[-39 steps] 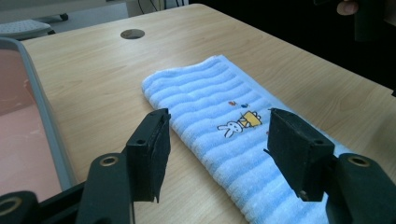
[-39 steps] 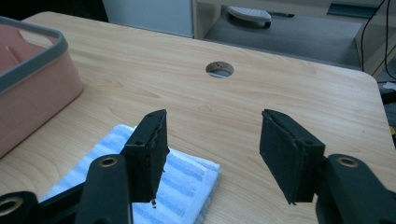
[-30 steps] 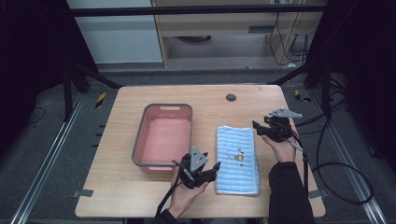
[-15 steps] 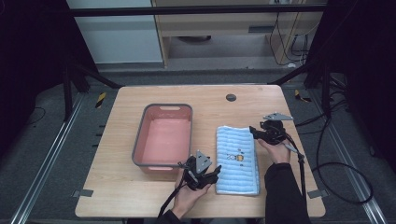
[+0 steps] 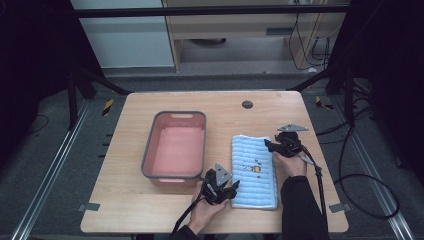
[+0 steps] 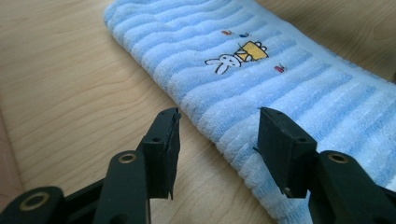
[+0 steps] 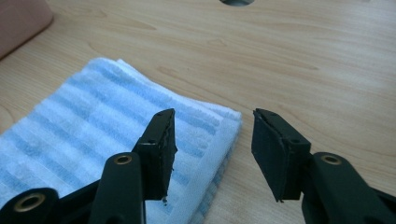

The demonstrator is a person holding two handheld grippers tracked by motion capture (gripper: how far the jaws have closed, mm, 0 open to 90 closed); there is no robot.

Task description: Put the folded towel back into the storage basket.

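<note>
Left gripper (image 5: 231, 189): low over the near table edge, held in the left hand (image 5: 206, 209), forearm coming up from the bottom; jaws apart, pads clear, just been closing. Right gripper (image 5: 270, 145): farther out on the right side, held in the right hand (image 5: 291, 164), dark sleeve (image 5: 298, 207) behind; jaws apart, pads clear, just been closing.

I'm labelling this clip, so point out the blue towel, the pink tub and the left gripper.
blue towel (image 5: 254, 167): high view, middle of its striped top.
pink tub (image 5: 175, 176): high view, near rim.
left gripper (image 6: 217, 133): left gripper view, midway between its fingertips.
</note>
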